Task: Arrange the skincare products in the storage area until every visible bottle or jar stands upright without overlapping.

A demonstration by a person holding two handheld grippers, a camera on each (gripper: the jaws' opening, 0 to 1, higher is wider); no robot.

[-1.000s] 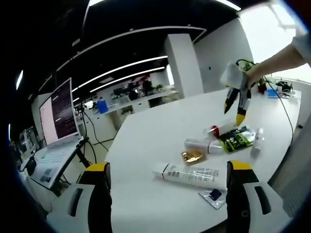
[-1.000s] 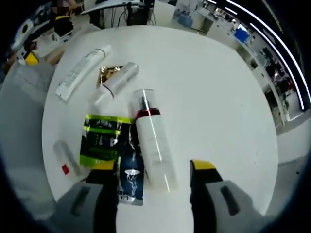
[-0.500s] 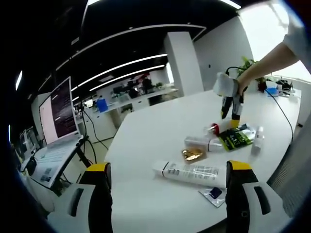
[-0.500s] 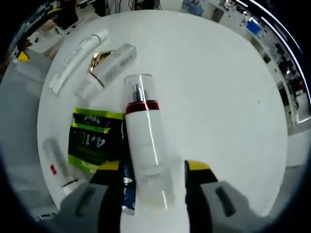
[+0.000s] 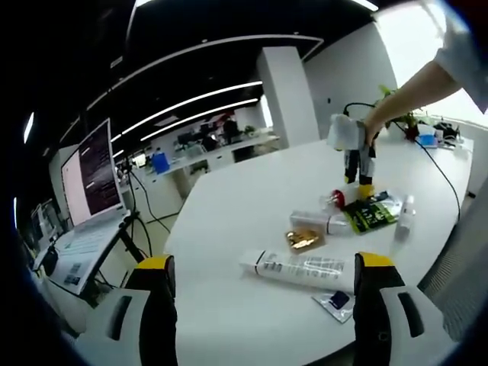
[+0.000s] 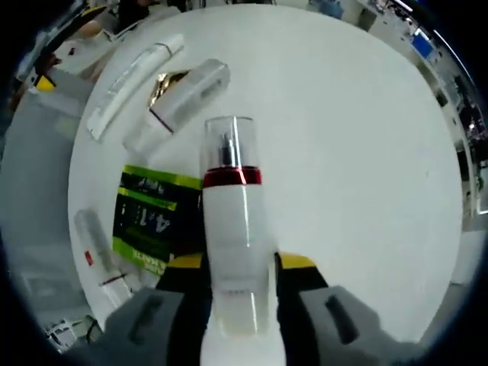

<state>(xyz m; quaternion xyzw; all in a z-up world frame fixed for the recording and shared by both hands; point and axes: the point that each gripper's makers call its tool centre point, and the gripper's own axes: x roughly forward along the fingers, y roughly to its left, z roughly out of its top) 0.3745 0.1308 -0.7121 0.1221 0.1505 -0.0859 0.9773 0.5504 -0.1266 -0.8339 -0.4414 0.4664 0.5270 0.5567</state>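
While its two yellow-tipped jaws stand wide apart with nothing between them, the left gripper (image 5: 263, 286) hangs over the near edge of the white surface (image 5: 244, 198). Beyond it lies a long white tube (image 5: 299, 268), with a small dark sachet (image 5: 334, 301) at 5 o'clock of it. Farther off at 1 o'clock, the right gripper (image 5: 358, 179) reaches down onto a cluster: a gold-capped bottle (image 5: 313, 227) and a green packet (image 5: 370, 214).

From the right gripper view, the right gripper (image 6: 232, 263) has its jaws pressed against both sides of a white spray bottle (image 6: 232, 244) with a red band and clear cap, lying flat. At 9 o'clock lies the green packet (image 6: 146, 219); a slim tube (image 6: 99, 248) lies beyond it. At 11 o'clock lie the gold-capped bottle (image 6: 179, 103) and the long white tube (image 6: 133, 84).
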